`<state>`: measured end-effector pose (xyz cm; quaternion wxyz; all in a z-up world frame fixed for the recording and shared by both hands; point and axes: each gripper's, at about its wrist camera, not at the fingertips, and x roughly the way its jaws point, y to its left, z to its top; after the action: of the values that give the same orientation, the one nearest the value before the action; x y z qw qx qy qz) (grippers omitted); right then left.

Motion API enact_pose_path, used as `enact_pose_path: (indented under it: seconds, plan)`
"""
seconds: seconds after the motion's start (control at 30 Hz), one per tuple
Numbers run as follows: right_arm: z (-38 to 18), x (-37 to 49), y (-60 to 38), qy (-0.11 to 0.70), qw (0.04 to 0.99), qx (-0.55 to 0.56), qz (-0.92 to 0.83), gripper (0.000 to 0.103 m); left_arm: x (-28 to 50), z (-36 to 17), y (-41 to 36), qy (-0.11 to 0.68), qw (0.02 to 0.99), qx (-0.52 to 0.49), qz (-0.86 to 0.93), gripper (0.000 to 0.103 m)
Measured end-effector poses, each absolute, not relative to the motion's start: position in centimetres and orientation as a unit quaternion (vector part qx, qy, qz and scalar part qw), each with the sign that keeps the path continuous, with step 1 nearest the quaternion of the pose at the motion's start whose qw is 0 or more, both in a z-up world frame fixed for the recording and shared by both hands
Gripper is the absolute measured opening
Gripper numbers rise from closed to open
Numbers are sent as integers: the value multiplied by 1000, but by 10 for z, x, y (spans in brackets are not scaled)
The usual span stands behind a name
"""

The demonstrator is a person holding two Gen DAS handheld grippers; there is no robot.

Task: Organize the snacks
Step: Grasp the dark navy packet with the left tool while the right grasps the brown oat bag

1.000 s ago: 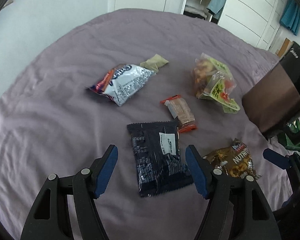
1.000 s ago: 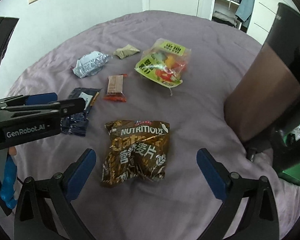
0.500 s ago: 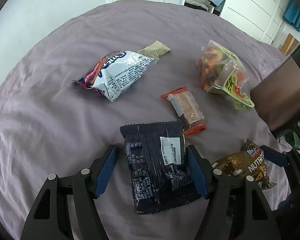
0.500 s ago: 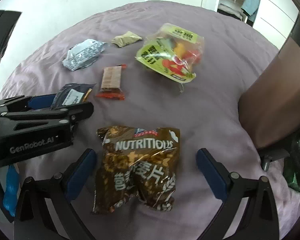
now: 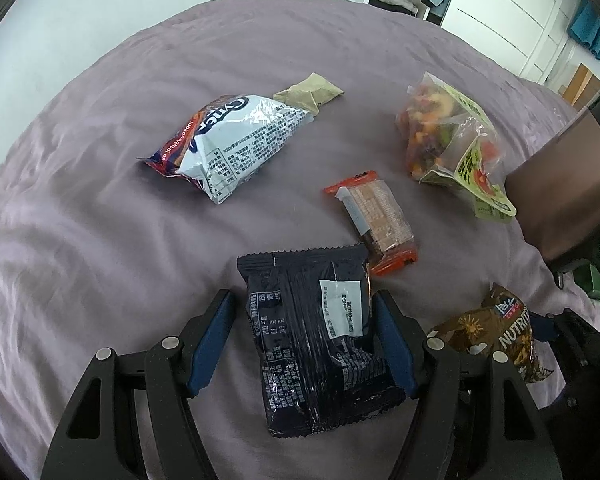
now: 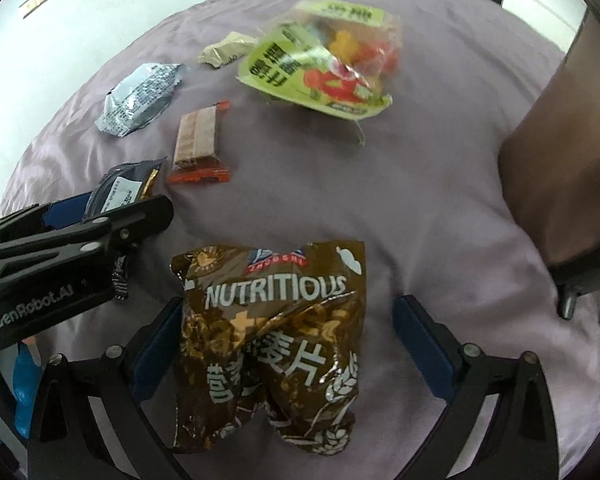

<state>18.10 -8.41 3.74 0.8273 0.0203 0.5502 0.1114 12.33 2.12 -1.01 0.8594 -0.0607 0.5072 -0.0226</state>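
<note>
A dark navy packet [image 5: 316, 332] lies flat on the purple bedsheet [image 5: 100, 240], between the fingers of my left gripper [image 5: 302, 304]. The gripper is open: the right pad is at the packet's edge and the left pad stands clear. A brown "NUTRITIOUS" bag [image 6: 276, 332] lies between the fingers of my right gripper [image 6: 288, 306], also open, with a wide gap on the right side. The left gripper [image 6: 100, 216] shows at the left of the right wrist view, and the brown bag [image 5: 496, 336] at the lower right of the left wrist view.
Further out on the sheet lie a silver-white bag [image 5: 236, 140], a small tan packet [image 5: 310, 92], an orange-ended wafer bar [image 5: 376, 216] and a clear green-labelled bag of colourful pieces [image 5: 448, 140]. A brown container [image 5: 564, 192] stands at the right edge. Wardrobes line the back.
Both grippers have come down and forward. The navy packet now sits between the left fingers and the brown bag between the right fingers. Neither gripper's opening has changed.
</note>
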Motion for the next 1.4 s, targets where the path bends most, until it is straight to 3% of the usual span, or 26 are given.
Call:
enact_pose_path:
  seconds: [0.43, 0.53, 0.63, 0.73, 0.93, 1.4]
  plan:
    - [53, 180, -83, 538, 836, 11, 111, 102, 125, -11, 17, 513, 857, -47, -22, 60]
    - [58, 179, -83, 530, 841, 1, 107, 86, 124, -10, 18, 513, 857, -46, -16, 47]
    - [63, 173, -82, 523, 846, -6, 106, 74, 122, -10, 18, 510, 859, -42, -14, 43]
    - [68, 170, -83, 515, 851, -8, 104, 71, 120, -9, 20, 504, 862, -49, -17, 35]
    - [80, 165, -83, 502, 859, 0, 102, 70, 115, 0, 26, 497, 865, -61, -17, 30]
    - [126, 112, -77, 478, 870, -3, 124, 70, 73, 49, 32, 467, 882, -53, -11, 29]
